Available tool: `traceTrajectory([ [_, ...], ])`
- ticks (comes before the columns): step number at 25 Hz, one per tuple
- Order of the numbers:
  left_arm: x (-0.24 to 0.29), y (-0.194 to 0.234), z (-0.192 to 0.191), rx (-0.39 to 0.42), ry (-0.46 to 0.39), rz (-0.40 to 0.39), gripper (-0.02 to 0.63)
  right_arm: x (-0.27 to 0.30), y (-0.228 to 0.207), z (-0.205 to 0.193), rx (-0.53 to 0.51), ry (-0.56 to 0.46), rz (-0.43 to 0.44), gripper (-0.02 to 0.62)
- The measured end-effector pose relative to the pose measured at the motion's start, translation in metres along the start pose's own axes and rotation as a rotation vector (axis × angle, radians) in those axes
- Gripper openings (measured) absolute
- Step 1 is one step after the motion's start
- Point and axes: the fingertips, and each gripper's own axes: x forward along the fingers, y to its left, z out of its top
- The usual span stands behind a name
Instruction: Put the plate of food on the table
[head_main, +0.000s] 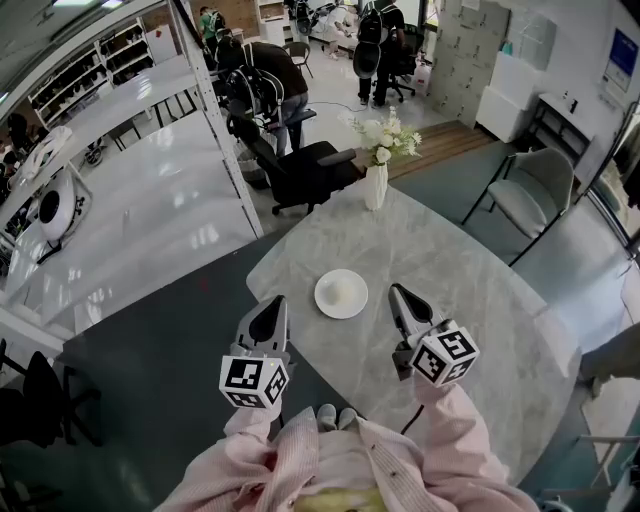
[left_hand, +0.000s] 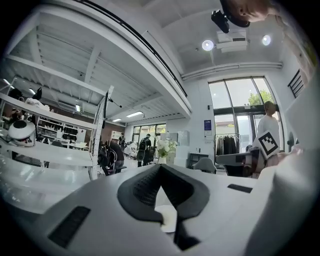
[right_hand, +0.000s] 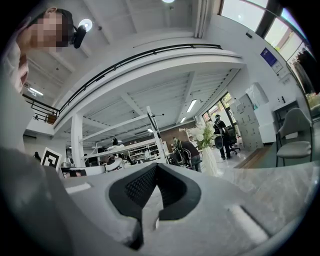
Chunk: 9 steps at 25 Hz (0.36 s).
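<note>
One plate (head_main: 341, 294) of food is sitting near the middle of the round marble table (head_main: 470, 290). Two tongs are hovering over the near edge. The left tongs (head_main: 272, 302) and the right tongs (head_main: 398, 293) are flanking the plate without touching it, both closed tight and holding nothing. One vase (head_main: 375, 187) of flowers is standing at the far edge, well clear of the plate.

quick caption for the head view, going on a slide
Plate of food on the round table, flanked by the shut left gripper and right gripper, flower vase behind.
</note>
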Motion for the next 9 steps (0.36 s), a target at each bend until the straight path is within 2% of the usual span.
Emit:
traceTrajectory([
  [9,0.001,0.012,-0.005,0.001,0.01,0.032,-0.008,0.003,-0.006,0.0,-0.008,-0.007,-0.021,0.005],
])
